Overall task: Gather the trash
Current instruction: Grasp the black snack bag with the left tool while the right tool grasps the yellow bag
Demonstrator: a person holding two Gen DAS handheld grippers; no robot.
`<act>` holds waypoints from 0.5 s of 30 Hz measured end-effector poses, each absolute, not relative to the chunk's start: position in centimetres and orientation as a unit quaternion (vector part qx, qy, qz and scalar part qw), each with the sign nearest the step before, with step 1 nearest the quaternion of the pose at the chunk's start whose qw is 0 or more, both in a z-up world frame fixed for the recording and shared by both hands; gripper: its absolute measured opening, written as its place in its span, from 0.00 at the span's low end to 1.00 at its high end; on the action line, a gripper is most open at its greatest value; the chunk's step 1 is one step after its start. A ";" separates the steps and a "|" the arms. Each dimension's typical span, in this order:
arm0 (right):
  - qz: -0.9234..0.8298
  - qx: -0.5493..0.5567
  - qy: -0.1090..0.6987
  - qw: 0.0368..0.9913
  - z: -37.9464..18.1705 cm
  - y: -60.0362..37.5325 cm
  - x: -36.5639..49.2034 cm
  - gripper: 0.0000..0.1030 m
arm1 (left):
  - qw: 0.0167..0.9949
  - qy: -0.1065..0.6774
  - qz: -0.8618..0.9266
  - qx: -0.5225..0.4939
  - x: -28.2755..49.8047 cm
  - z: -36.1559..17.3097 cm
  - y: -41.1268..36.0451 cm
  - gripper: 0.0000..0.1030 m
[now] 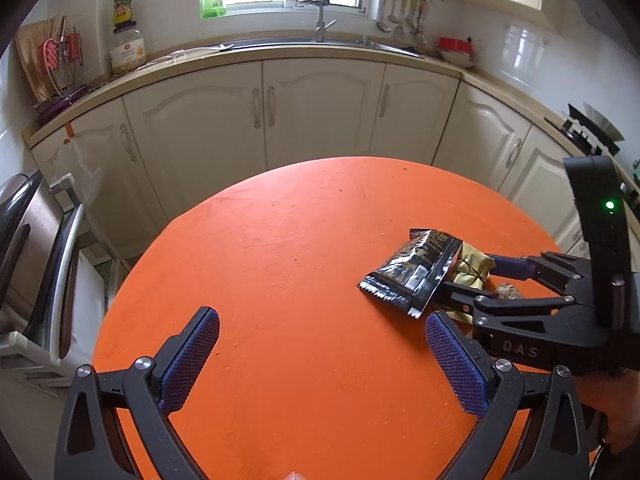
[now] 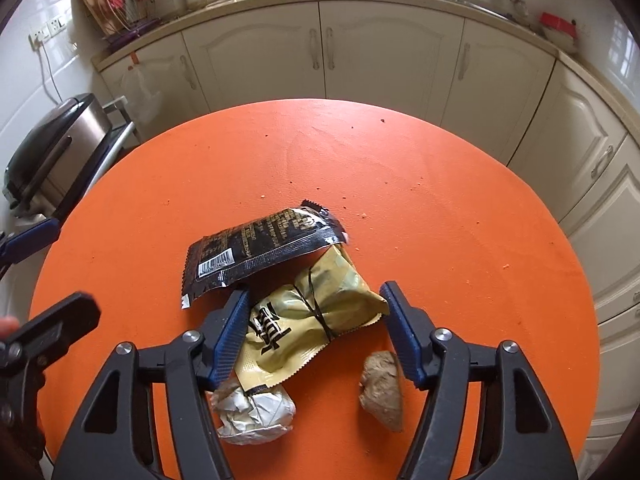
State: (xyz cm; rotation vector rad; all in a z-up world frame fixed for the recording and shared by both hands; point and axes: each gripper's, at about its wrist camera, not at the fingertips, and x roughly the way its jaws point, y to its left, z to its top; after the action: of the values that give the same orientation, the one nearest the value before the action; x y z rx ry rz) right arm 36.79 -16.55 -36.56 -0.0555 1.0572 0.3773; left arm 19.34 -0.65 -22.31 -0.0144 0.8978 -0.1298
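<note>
An orange round tabletop (image 2: 400, 184) is seen in a kitchen, with trash gathered near its front edge. The right hand-held gripper (image 2: 316, 328) is lowered over the pile, its jaws partly spread around a gold wrapper (image 2: 320, 312); the left pad is touching the wrapper's edge while the right pad stands just beside it, so no firm grip is shown. The left hand-held gripper (image 1: 320, 360) is held wide open above bare tabletop, nothing between its fingers. A black snack packet (image 2: 260, 248), printed with a barcode and small unreadable text, is laid partly over the gold wrapper, on which large dark characters are printed. A crumpled silver foil (image 2: 256, 412) and a brown lump (image 2: 382, 388) are lying nearest the camera. "DAS" is embossed on the right gripper's body.
</note>
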 end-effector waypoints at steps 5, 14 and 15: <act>0.172 -0.003 0.491 0.854 -36.1 -18.6 36.4 0.62 | 0.890 0.447 -0.088 0.007 22.6 -23.3 -2.7 0.99; 0.155 0.032 0.467 0.870 -33.8 -22.7 36.3 0.62 | 0.876 0.469 -0.105 0.050 29.3 -26.1 -7.2 0.98; 0.153 0.035 0.466 0.871 -33.6 -23.1 36.2 0.62 | 0.874 0.471 -0.105 0.052 30.1 -26.5 -7.6 0.97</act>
State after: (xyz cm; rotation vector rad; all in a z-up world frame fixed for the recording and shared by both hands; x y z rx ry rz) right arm 36.23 -23.08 -33.65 0.0730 0.9742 0.3201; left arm 30.11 -7.58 -26.53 0.1096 0.9835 -0.2192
